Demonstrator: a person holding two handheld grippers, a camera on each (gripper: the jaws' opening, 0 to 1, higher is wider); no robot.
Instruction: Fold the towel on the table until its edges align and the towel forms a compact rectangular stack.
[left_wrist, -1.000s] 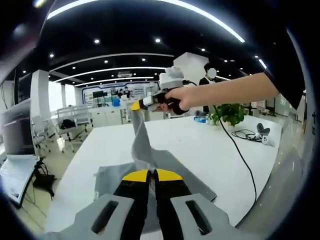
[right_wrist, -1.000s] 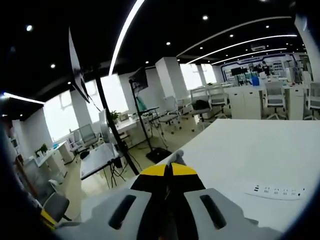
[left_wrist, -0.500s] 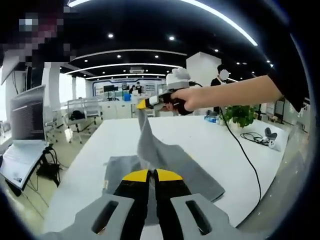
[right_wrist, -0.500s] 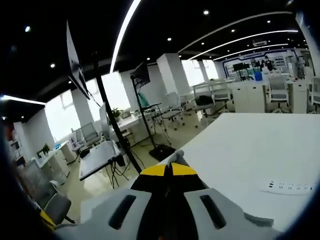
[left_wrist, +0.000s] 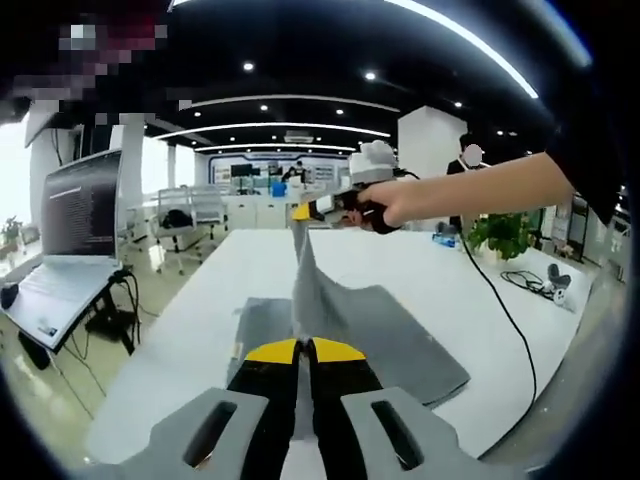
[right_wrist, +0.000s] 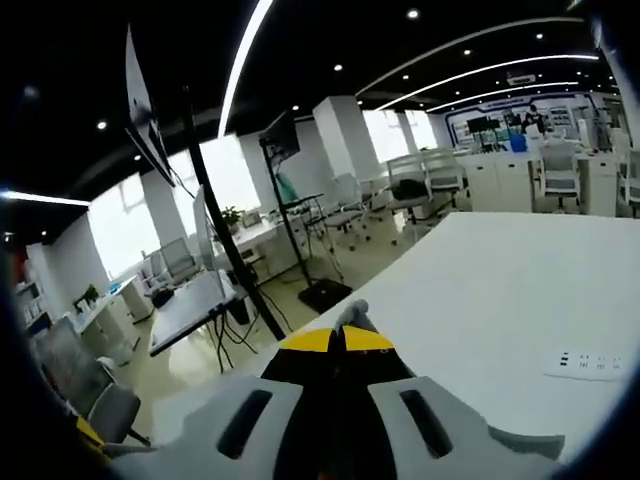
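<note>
Towel (left_wrist: 400, 335): plain mid-grey, no pattern. Table (left_wrist: 200, 330): white. Left gripper (left_wrist: 305, 351): yellow tips over black jaws, pale grey body. Right gripper (left_wrist: 300, 212), seen from the left gripper view: yellow tip, black and white body. Plant (left_wrist: 505, 235): green leaves. Cable (left_wrist: 495, 300): black. Power strip (right_wrist: 588, 364): white.
</note>
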